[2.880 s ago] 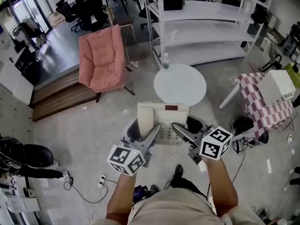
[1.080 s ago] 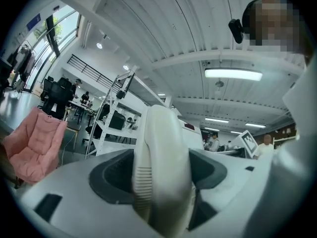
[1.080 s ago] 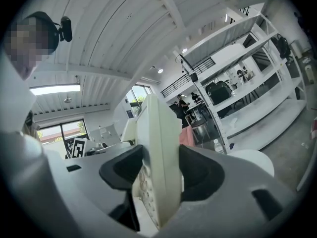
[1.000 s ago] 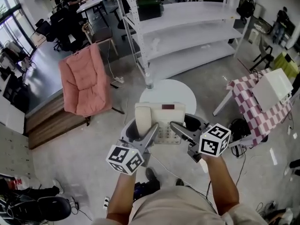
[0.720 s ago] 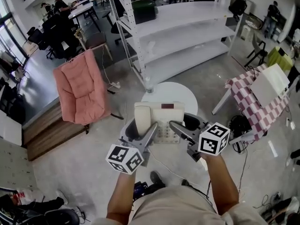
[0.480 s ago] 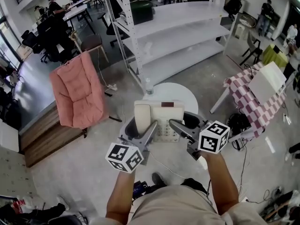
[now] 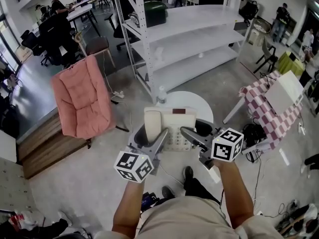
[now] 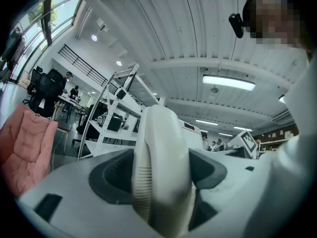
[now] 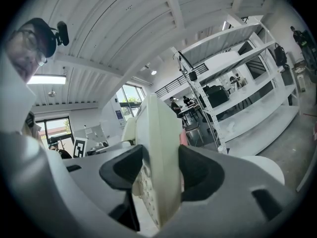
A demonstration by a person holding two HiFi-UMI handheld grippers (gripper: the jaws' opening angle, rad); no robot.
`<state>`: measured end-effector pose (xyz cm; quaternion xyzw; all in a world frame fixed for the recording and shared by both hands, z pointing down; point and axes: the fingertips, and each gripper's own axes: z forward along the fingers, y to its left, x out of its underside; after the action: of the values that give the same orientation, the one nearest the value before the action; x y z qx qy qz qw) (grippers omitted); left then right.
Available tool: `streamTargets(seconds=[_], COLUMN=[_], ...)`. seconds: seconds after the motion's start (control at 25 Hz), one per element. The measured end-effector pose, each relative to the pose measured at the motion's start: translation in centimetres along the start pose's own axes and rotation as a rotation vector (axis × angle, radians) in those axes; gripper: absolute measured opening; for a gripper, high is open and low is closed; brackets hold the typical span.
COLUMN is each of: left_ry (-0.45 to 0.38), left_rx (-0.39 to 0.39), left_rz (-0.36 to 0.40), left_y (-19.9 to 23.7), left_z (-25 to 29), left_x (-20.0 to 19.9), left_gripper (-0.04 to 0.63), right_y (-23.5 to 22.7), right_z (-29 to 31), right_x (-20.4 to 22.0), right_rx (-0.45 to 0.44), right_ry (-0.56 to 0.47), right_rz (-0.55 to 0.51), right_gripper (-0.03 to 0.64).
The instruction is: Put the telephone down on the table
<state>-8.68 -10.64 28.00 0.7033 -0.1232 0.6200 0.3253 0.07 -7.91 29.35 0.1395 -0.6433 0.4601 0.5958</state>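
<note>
Cream-coloured desk telephone point(image 7: 175, 126) held in the air in front of a person, seen from a head camera looking steeply down. The left gripper point(image 7: 151, 139) clamps the handset point(image 7: 152, 123), which lies in its cradle at the phone's left side; the right gripper point(image 7: 195, 132) clamps the phone's right edge. The phone faces keypad up, and in this view it overlaps the near rim of a small round white table point(image 7: 193, 101); whether it touches the tabletop cannot be told from here. A clear bottle point(image 7: 161, 94) stands at the table's far left edge. Beyond are white metal shelving point(image 7: 184, 31), a pink padded chair point(image 7: 82, 101) to the left, and a table under a pink checked cloth point(image 7: 264, 114) with a white box point(image 7: 285, 91) on it to the right, all on a grey concrete floor point(image 7: 89, 173). The left gripper view looks up along the jaws: the rounded handset fills the gap, with both dark pads point(image 8: 110, 178) pressed against its sides, a contact the head view does not show. It also takes in the ceiling, the shelving and pink chair at the left, and the right gripper's marker cube point(image 8: 246, 142) past the phone. The right gripper view shows its jaws closed on the thin edge of the phone body, with keypad buttons point(image 9: 142, 178) visible on the left face, the left gripper's marker cube point(image 9: 79, 148) beyond, and the white tabletop low at the right.
</note>
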Motion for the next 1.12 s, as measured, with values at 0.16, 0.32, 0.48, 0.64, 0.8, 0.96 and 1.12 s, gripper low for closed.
streamTargets(seconds=[0.16,0.32,0.48,0.64,0.8,0.96,1.12], left_ry=[0.007,0.024,0.034,0.046,0.065,0.090,0.116], left_rx=[-0.020,-0.043,-0.067,-0.094,-0.120,-0.139,-0.153], left_rz=[0.000,-0.005,-0.007,-0.022,-0.046,-0.065,-0.084], left_y=[1.5,3.2,4.5,6.1,7.7,9.1,10.5], left_z=[1.1,2.3,4.3,6.1,7.7,9.2,10.7], left_x=[0.1,0.7,1.1,1.9,3.1,4.9,6.7], left_gripper=[0.322,0.322,0.322,0.322,0.322,0.322,0.322], right_y=[-1.3,-3.0,-5.2,-7.5,-9.7,-12.0,-14.4], right_z=[1.5,3.1,4.3,5.7,7.2,8.2,9.2], right_x=[-0.2,0.0,-0.3,-0.2,0.1,1.3,2.5], right_rx=[-0.019,-0.036,-0.056,-0.071,-0.082,-0.086,-0.087], right_ry=[0.013,0.026,0.039,0.062,0.089,0.106,0.123], right_rz=[0.004,0.024,0.039,0.055,0.073,0.101,0.132], right_gripper=[0.213,0.213,0.213,0.213,0.213,0.213,0.213])
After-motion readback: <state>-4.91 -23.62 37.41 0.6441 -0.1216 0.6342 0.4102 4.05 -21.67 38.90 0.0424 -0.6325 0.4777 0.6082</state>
